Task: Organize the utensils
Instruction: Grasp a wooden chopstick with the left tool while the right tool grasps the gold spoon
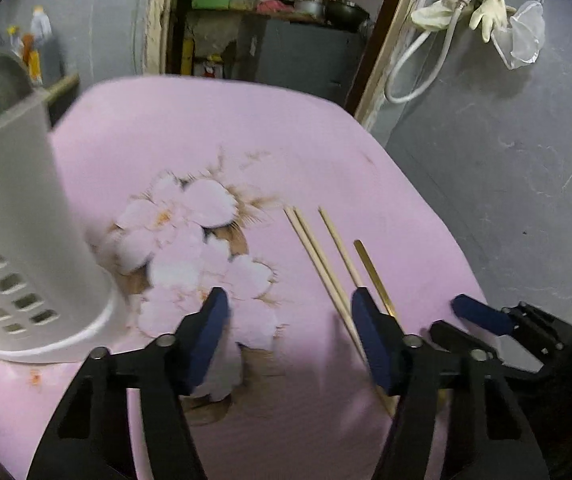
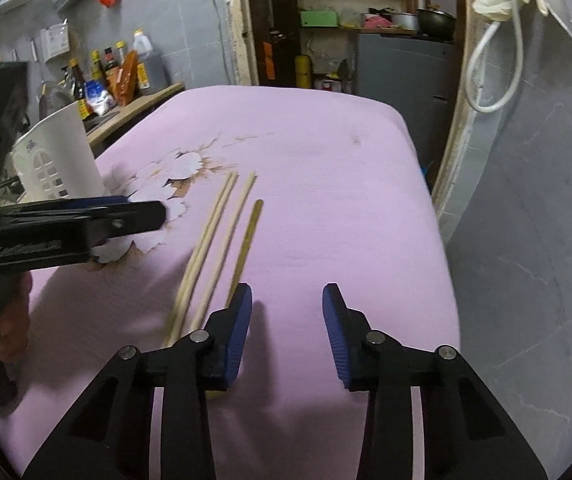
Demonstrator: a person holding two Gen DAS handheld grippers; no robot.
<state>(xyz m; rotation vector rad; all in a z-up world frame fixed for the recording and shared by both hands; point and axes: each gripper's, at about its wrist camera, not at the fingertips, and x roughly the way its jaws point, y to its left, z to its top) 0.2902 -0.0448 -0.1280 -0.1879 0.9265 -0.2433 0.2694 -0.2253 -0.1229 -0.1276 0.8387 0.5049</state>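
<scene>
Chopsticks (image 2: 222, 240) are laid out on the pink floral tablecloth (image 2: 326, 184), three pale wooden ones side by side, with a darker, golden-brown stick (image 2: 248, 240) lying just to their right. All four run lengthwise away from the cameras, their near ends hidden behind the gripper fingers.

Over on the left, the white perforated utensil holder (image 1: 26, 208) is seen standing upright on the cloth, well apart from the sticks, with the flower print between them.

Now the left gripper (image 1: 290, 320): its jaws are held partly apart above the flower print, nothing between the blue pads, and the wooden sticks pass just beside its right finger (image 1: 370, 336). Whether that finger touches them cannot be told.

The right gripper (image 2: 288, 312) is held narrower, jaws parted over bare pink cloth, and nothing is clamped there either. Its left finger (image 2: 238, 328) sits over the near end of the golden-brown stick. In the right wrist view the left gripper is seen from the side, a hand (image 2: 2, 320) wrapped around its handle.
</scene>
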